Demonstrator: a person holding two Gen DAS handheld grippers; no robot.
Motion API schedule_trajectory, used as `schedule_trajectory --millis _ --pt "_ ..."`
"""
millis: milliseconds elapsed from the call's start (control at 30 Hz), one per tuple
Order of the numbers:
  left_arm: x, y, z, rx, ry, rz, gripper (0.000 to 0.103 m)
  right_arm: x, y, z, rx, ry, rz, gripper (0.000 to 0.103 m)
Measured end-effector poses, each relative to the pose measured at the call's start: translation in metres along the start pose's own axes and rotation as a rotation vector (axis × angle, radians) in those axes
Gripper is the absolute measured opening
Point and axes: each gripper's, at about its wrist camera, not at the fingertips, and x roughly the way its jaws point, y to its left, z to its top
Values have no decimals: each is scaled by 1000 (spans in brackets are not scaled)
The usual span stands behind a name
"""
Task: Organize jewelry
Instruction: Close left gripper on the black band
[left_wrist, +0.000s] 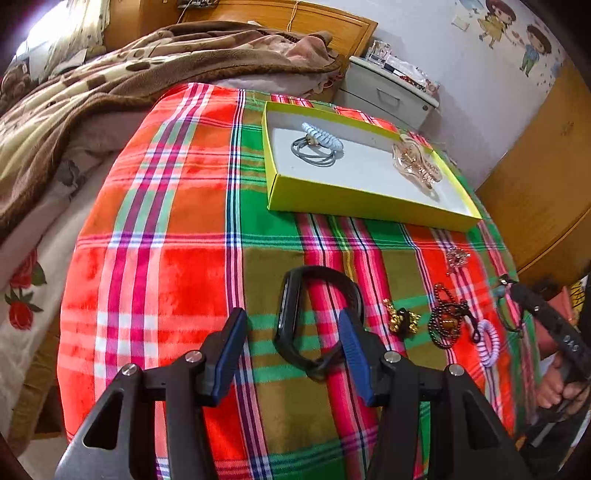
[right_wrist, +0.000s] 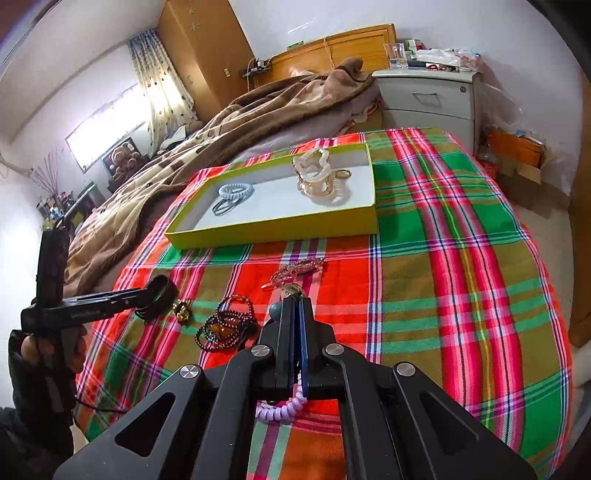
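My left gripper (left_wrist: 291, 314) is open and low over a black bangle (left_wrist: 286, 321) on the plaid cloth. Its right finger overlaps the bangle's right side; its left finger stands apart. My right gripper (right_wrist: 295, 301) is shut on a thin dark hair tie with a grey-blue bead (right_wrist: 275, 310). In the left wrist view the tie's loop (left_wrist: 511, 321) hangs from the right gripper (left_wrist: 508, 286) above a purple coil tie (left_wrist: 489, 341). The yellow-green box (left_wrist: 369, 206) holds a blue coil tie with grey elastics (left_wrist: 317, 146) and clear claw clips (left_wrist: 415, 162).
On the cloth lie a gold charm piece (left_wrist: 400, 317), a dark beaded bracelet (left_wrist: 445, 325) and a sparkly hair clip (left_wrist: 456, 258). A brown blanket (left_wrist: 147, 66) covers the bed beyond. A grey nightstand (right_wrist: 428, 99) stands behind the box, and the cloth drops off at the right.
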Motion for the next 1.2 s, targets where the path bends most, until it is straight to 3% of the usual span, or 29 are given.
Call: schedule_trajectory --millis 300,467,567,900,1033,1200 --pt "9 -11 5 94 -15 118 53 1 7 3 -13 -13 -4 2" --pt "11 -19 2 154 -28 189 43 1 8 4 -14 -15 -3 2" --pt "10 -16 3 144 -32 190 36 1 8 5 -14 -15 -1 2" --pt "8 -14 1 144 -40 181 29 6 11 5 -14 -8 -3 2" --pt "6 -12 1 138 -41 170 15 6 11 5 -13 -8 -1 2" --pt "6 -10 2 125 -39 155 13 6 12 6 -11 -11 -2 2"
